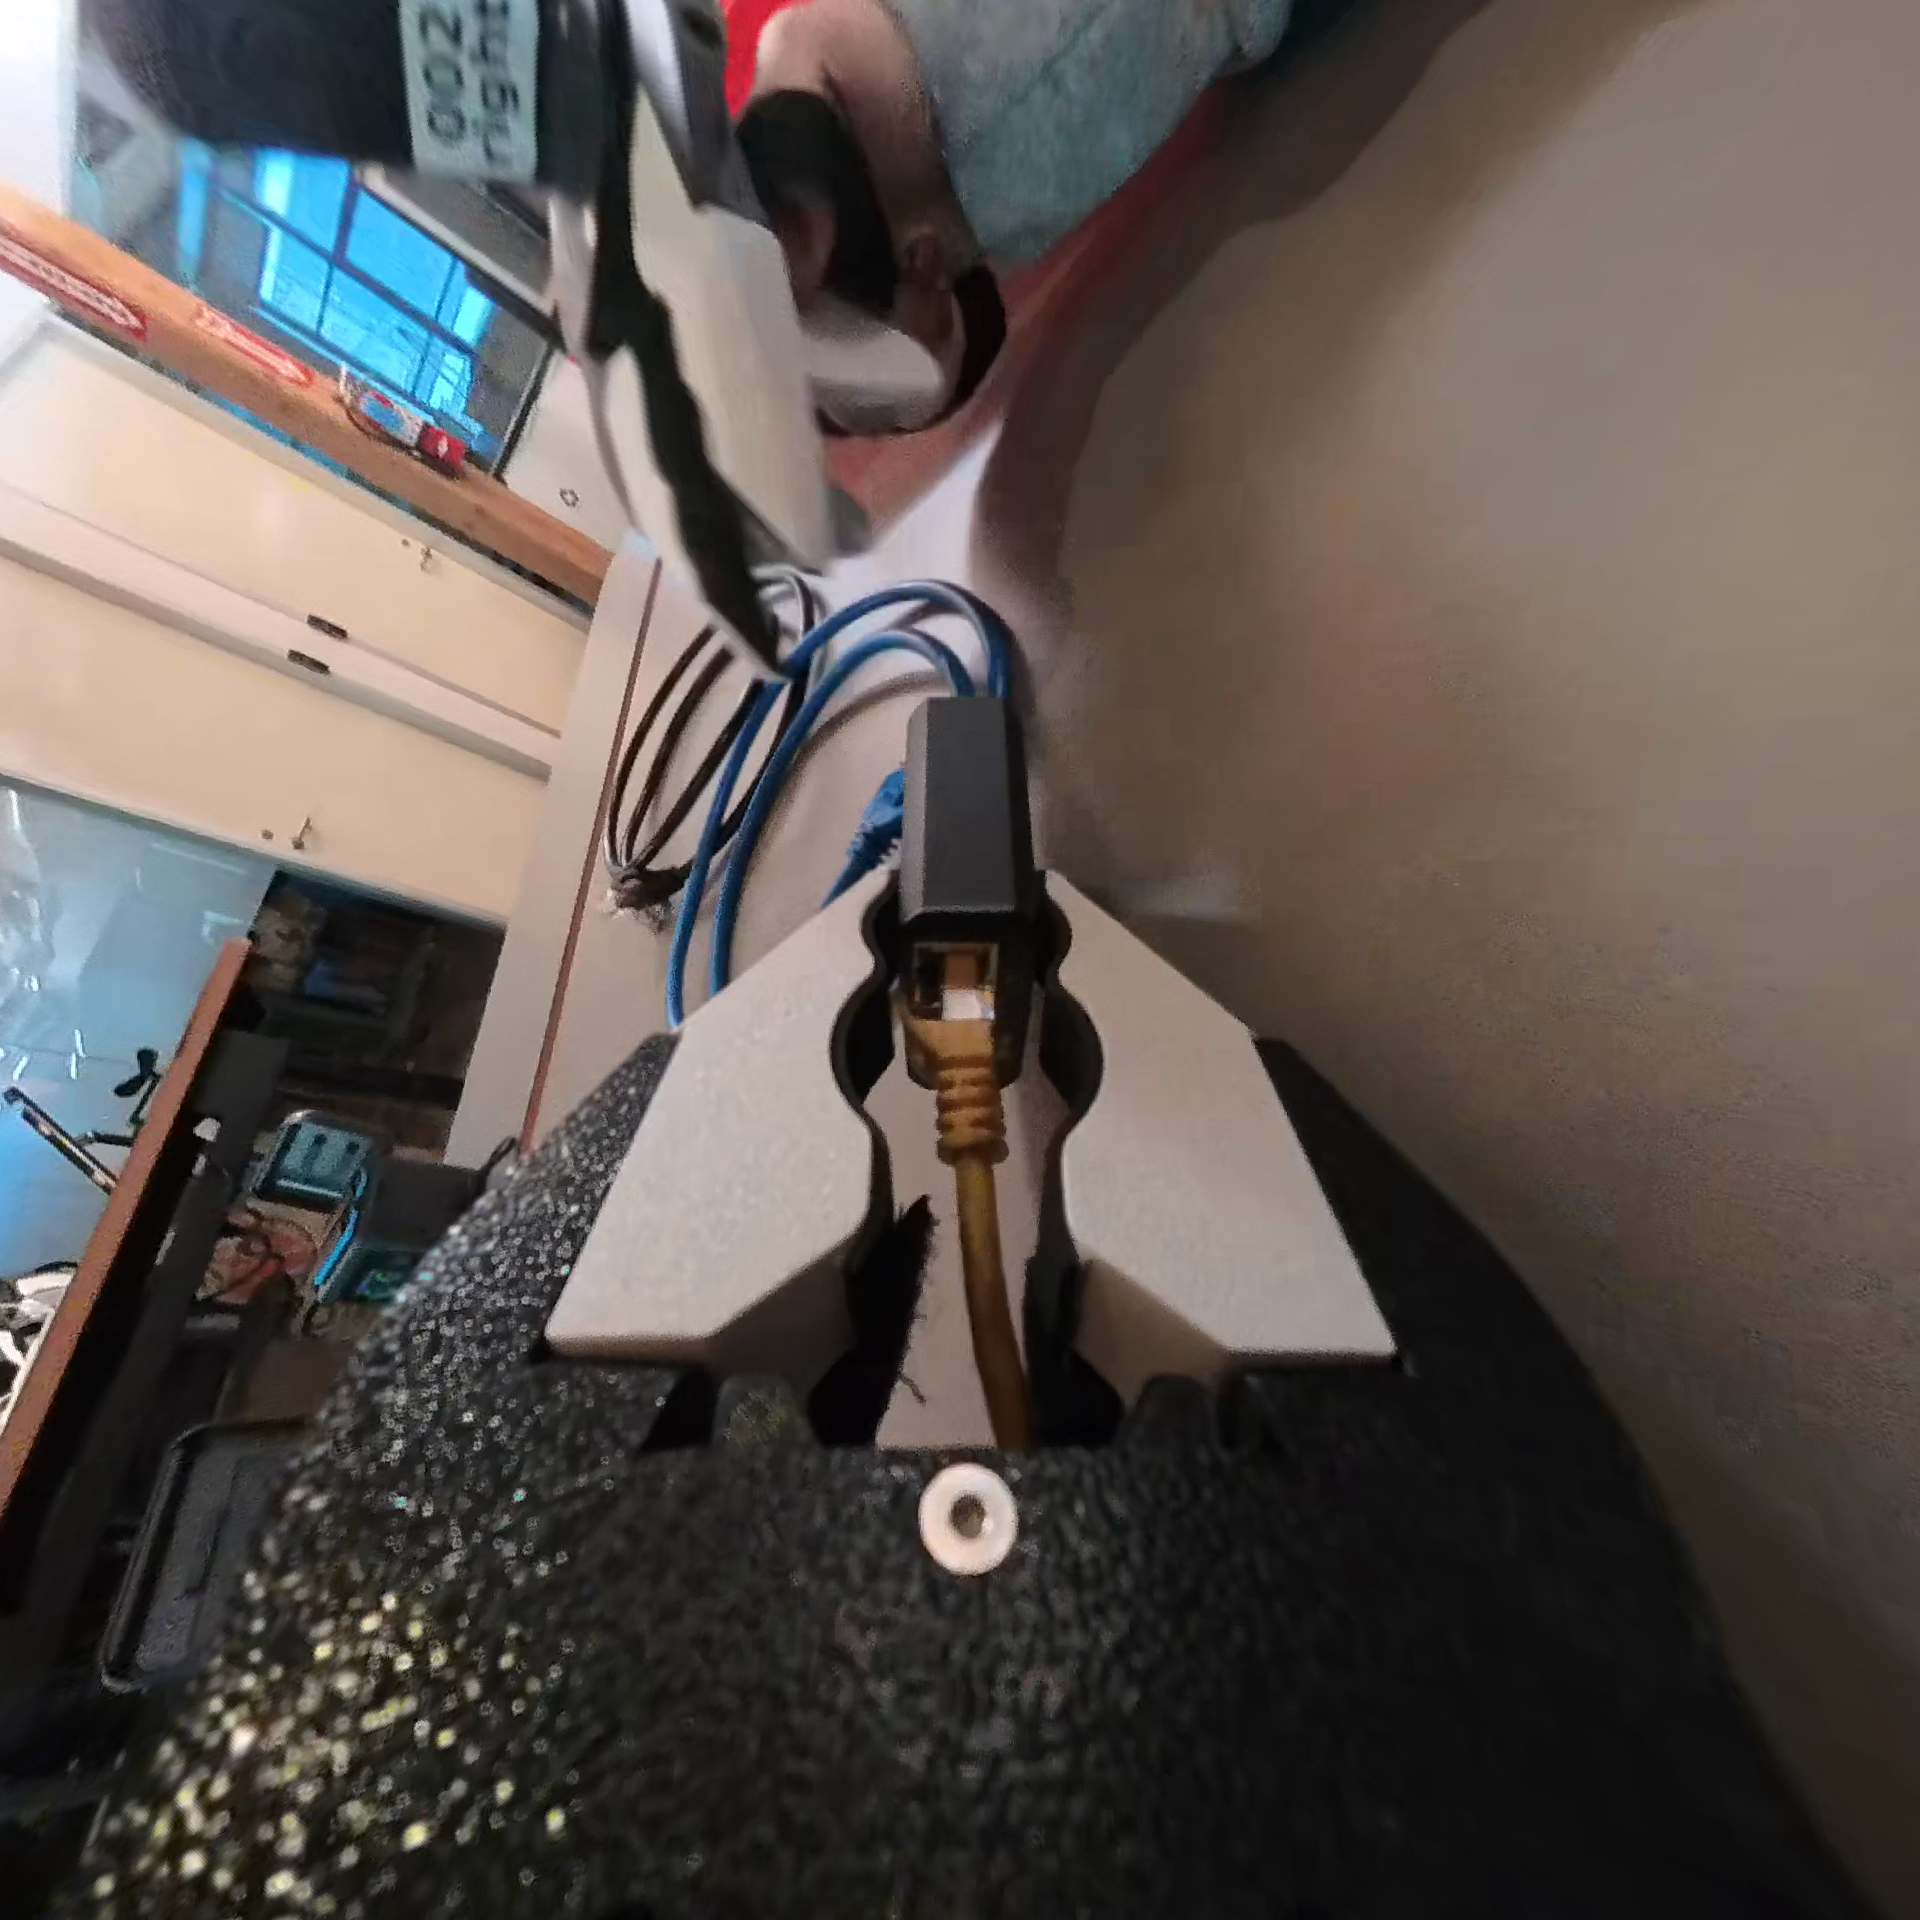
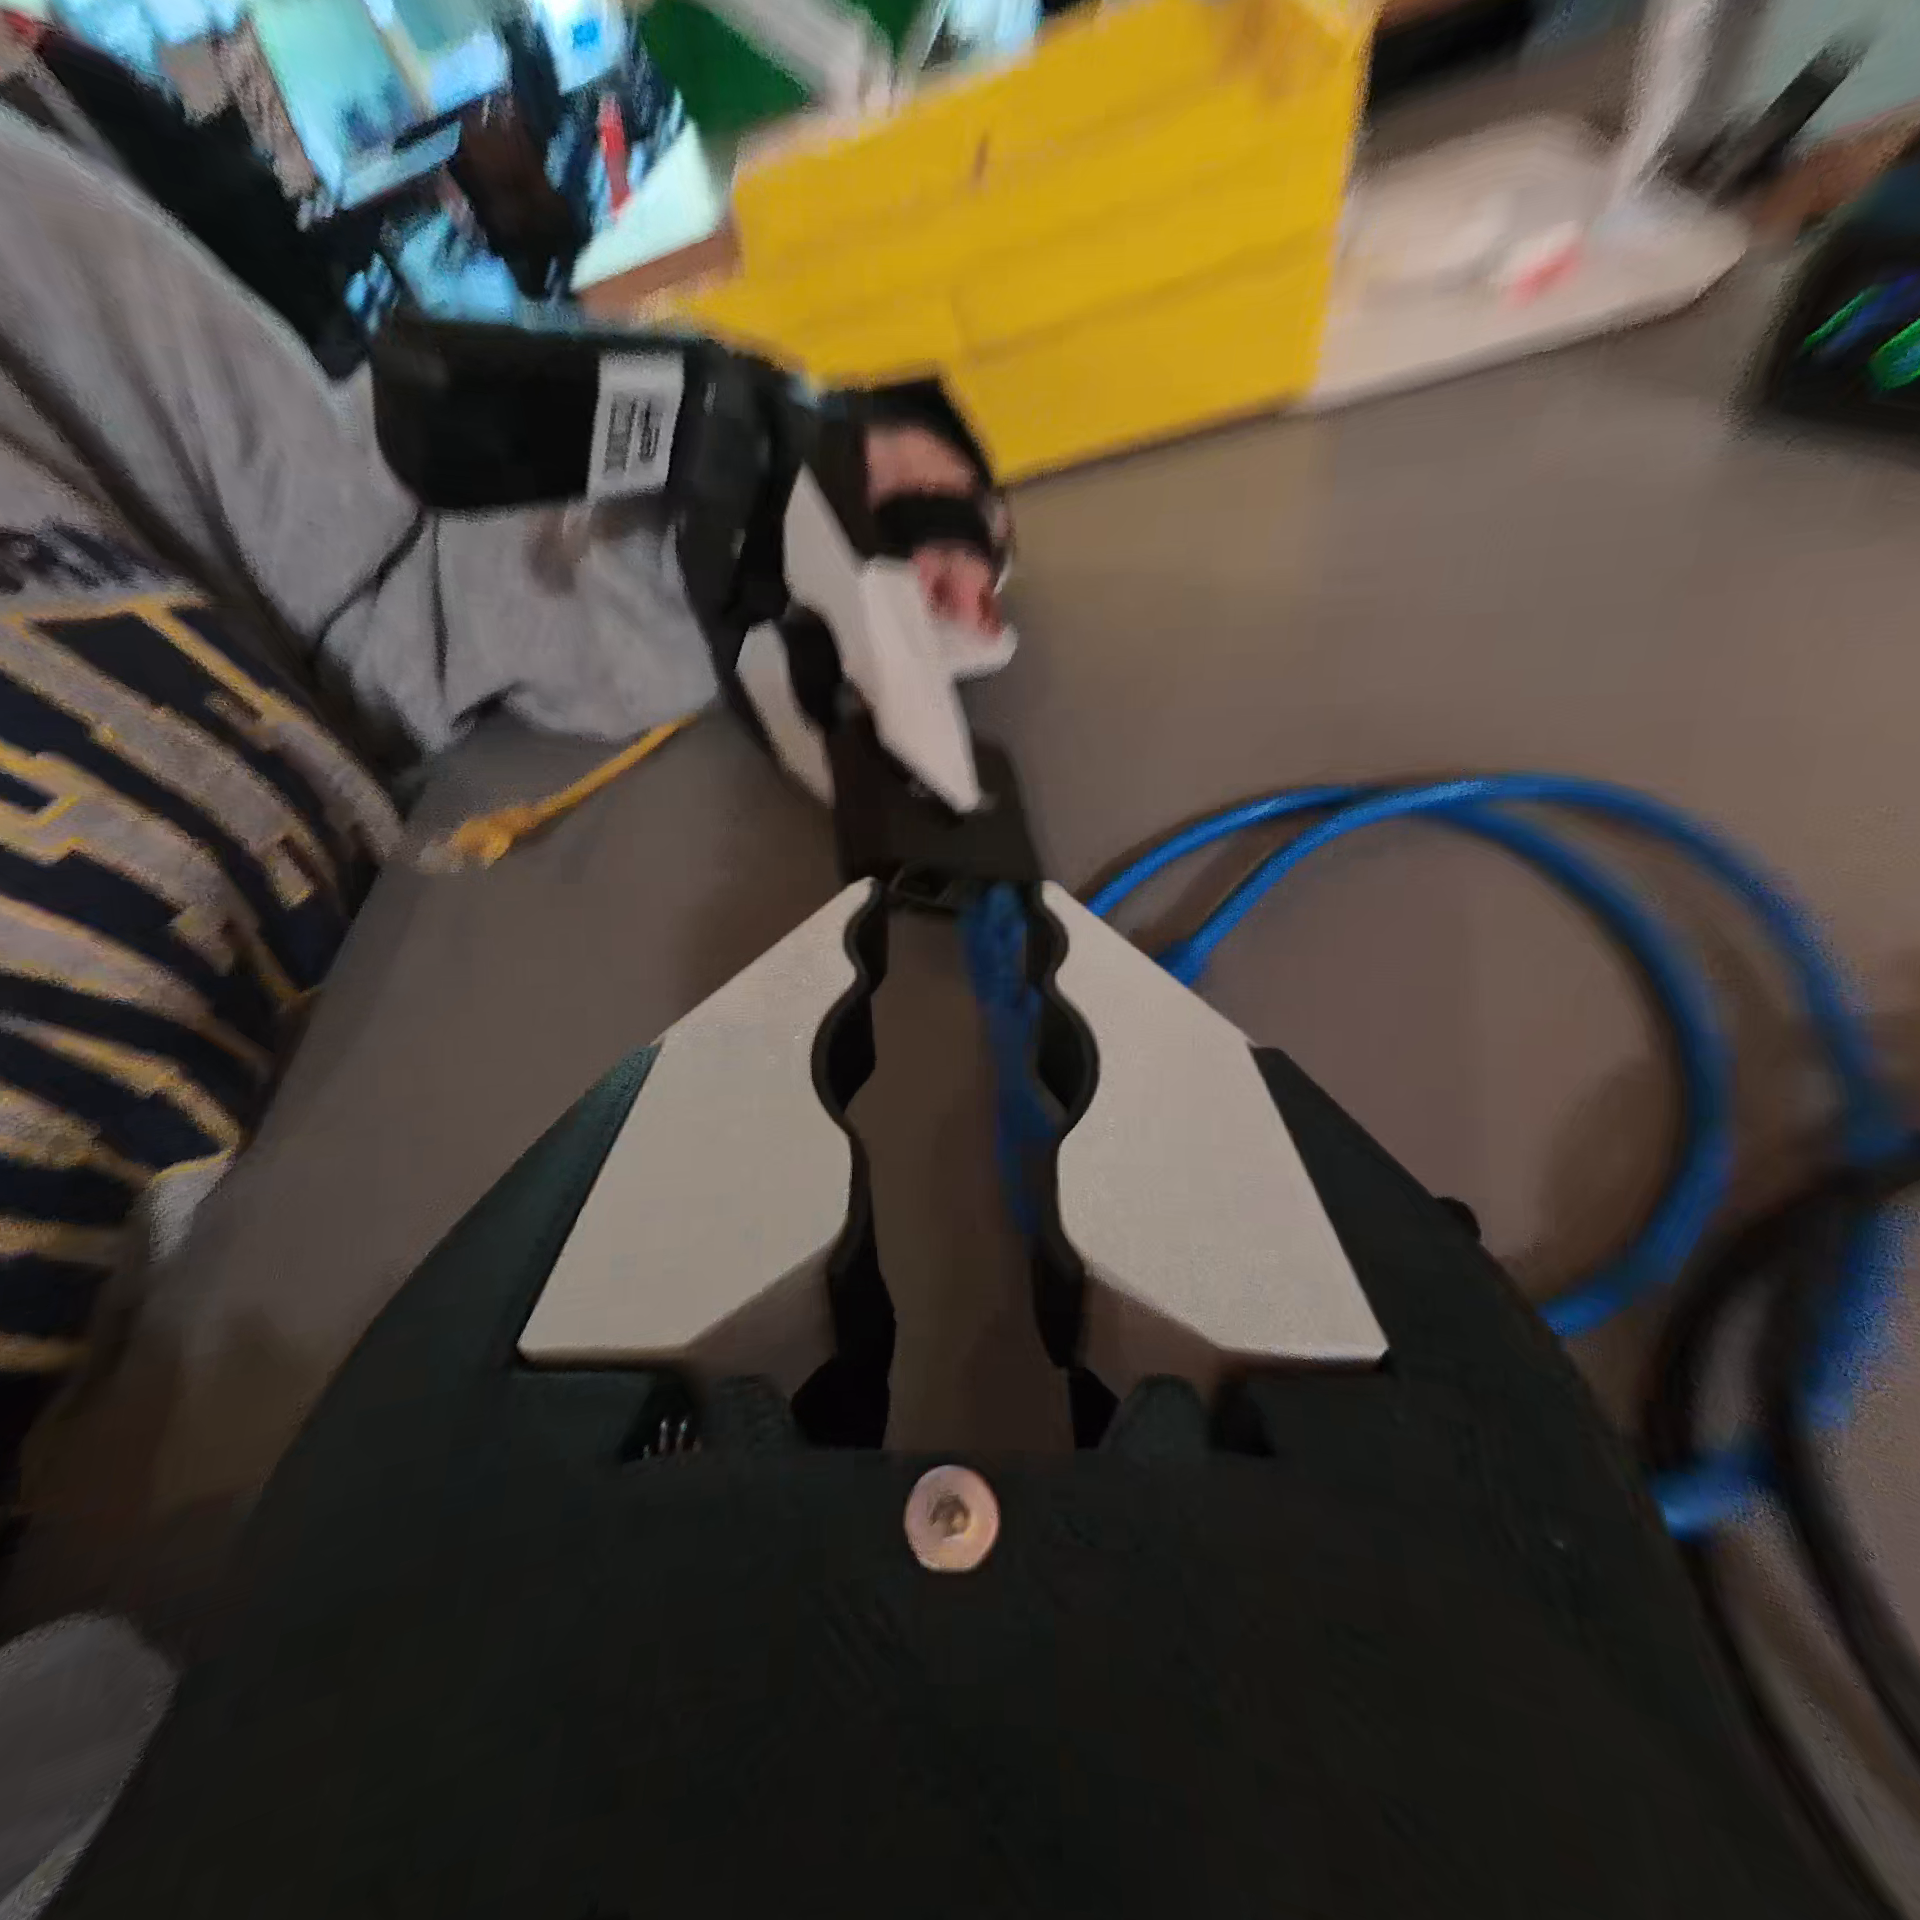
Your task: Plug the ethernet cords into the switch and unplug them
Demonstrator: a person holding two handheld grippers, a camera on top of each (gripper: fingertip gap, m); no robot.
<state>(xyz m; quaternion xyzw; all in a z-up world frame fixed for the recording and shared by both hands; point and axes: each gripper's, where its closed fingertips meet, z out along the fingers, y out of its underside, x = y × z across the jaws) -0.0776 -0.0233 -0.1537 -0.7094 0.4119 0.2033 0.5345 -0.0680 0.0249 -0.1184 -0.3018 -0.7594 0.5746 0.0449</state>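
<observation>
The left hand-held gripper point(image 1: 966, 914) squeezes the small black plastic switch point(image 1: 964, 810); the right hand-held gripper point(image 2: 956, 914) seems to pinch the blue ethernet cord point(image 2: 1003, 997), which could slip sideways.

the left tongs point(image 1: 961, 925) are closed nearly together, fingers point(image 1: 769, 1122) pointing forward. the right tongs point(image 2: 956, 904) stand narrowly parted, tips close to the left tongs point(image 2: 935, 748), angled downward.
</observation>
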